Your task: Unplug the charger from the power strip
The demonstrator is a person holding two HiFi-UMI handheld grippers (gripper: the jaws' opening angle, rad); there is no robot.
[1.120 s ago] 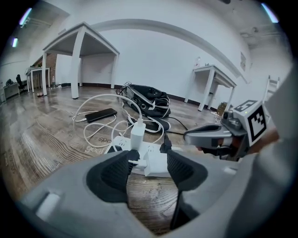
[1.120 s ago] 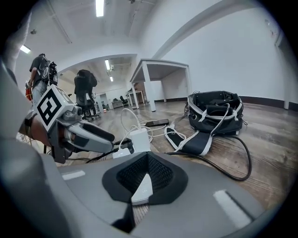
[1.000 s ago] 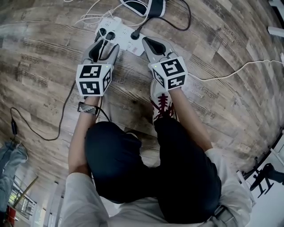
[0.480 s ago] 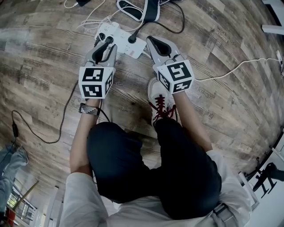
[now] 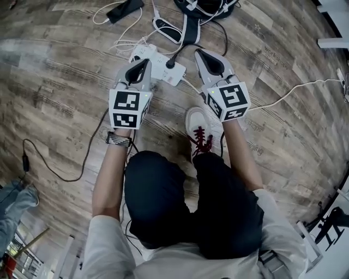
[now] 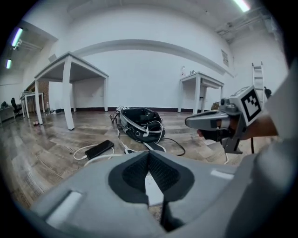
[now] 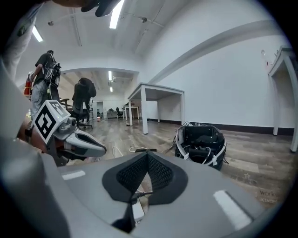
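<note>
The white power strip lies on the wood floor, with a black plug standing in it and its cable running up to the bag. My left gripper hangs over the strip's left part, jaws shut with nothing between them. In the left gripper view its pads meet, and a strip of white casing shows below them. My right gripper hovers just right of the strip, also shut and empty, its tips touching. I cannot make out an unplugged charger.
A black bag and a phone on a white lead lie beyond the strip. A black cable loops left across the floor and a white cable runs right. The person's shoe is below the right gripper. White tables stand far off.
Both grippers have lifted away from the strip. The left jaws, apart over the strip's left end a second ago, have closed with nothing in them.
</note>
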